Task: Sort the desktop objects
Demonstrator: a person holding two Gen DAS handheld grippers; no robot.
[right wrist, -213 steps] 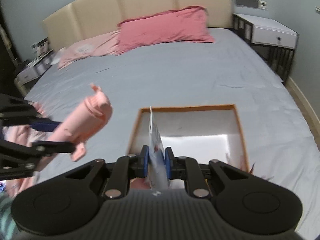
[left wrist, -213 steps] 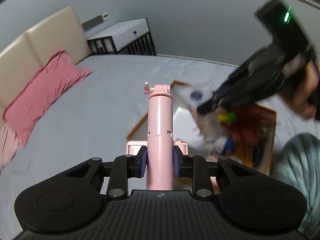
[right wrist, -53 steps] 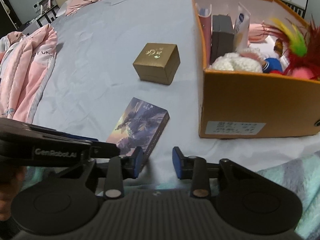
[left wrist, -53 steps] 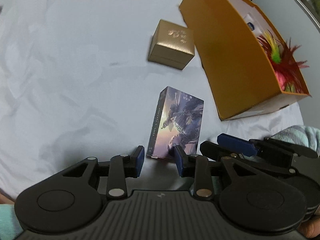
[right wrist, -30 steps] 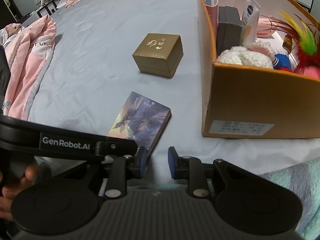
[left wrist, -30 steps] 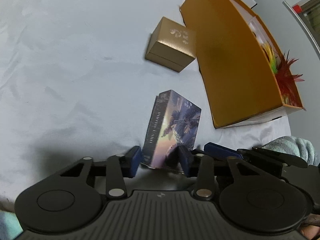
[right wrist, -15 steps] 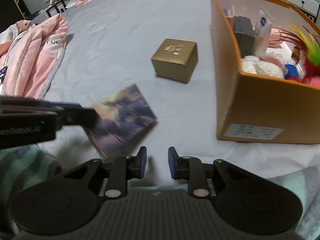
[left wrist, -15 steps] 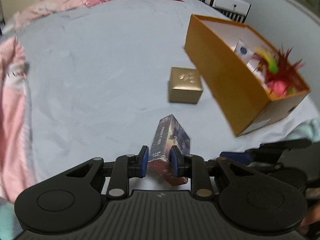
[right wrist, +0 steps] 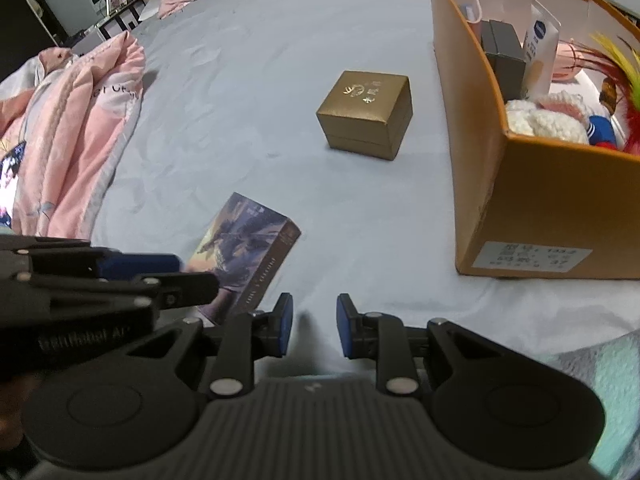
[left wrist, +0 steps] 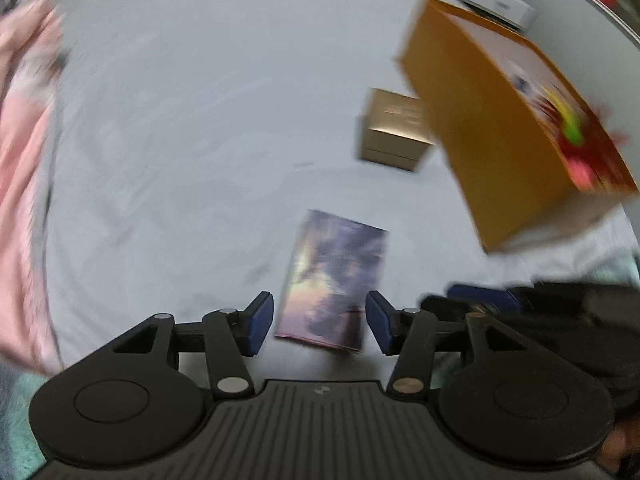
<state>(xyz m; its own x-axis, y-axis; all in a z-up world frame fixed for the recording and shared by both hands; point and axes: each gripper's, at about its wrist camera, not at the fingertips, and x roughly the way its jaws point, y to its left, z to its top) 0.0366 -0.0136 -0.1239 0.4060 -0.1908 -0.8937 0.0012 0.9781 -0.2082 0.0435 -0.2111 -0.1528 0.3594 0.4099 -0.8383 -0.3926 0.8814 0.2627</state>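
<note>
A flat picture-printed card box lies on the grey bedsheet; it also shows in the right wrist view. My left gripper is open, its blue pads on either side of the box's near end, not touching it. My right gripper is open and empty over bare sheet, just right of the box. A gold gift box sits further off, also in the blurred left wrist view. The orange cardboard box at right holds several items.
Pink bedding is bunched at the left. A teal blanket lies at the near right. The orange box holds a white plush, a dark box, a tube and coloured feathers.
My left gripper held the card box lifted half a second ago; now its jaws have opened and the box lies flat on the sheet. The left view is motion-blurred.
</note>
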